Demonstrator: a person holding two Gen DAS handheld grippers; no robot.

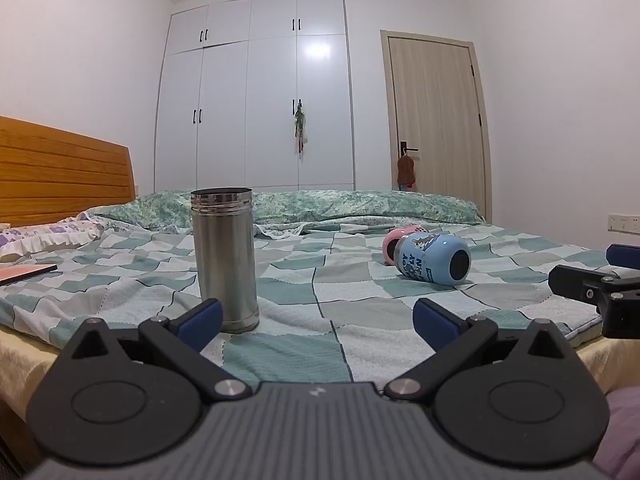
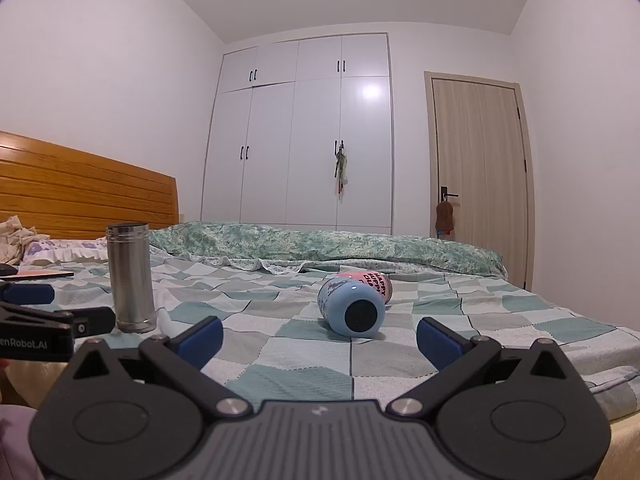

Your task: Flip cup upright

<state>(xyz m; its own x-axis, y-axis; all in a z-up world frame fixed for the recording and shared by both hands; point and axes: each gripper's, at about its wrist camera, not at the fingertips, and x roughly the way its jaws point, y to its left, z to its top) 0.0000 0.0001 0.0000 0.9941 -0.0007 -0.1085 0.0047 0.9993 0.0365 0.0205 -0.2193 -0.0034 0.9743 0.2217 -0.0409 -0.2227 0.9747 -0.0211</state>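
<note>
A light blue cup [image 1: 434, 257] lies on its side on the checked bedspread, its dark base turned toward me; in the right wrist view [image 2: 352, 309] it lies straight ahead. A pink cup [image 1: 394, 245] lies on its side just behind it, also in the right wrist view [image 2: 374, 283]. A steel cup [image 1: 225, 258] stands upright, mouth up, close to my left finger; it also shows in the right wrist view [image 2: 131, 278]. My left gripper [image 1: 318, 320] is open and empty near the bed edge. My right gripper [image 2: 320, 338] is open and empty, short of the blue cup.
The bed [image 1: 360, 308] has a rolled green quilt [image 1: 360, 204] at the far side and a wooden headboard [image 1: 60, 164] on the left. A pink book [image 1: 24, 273] lies at the left. The right gripper shows at the right edge of the left wrist view [image 1: 600, 284].
</note>
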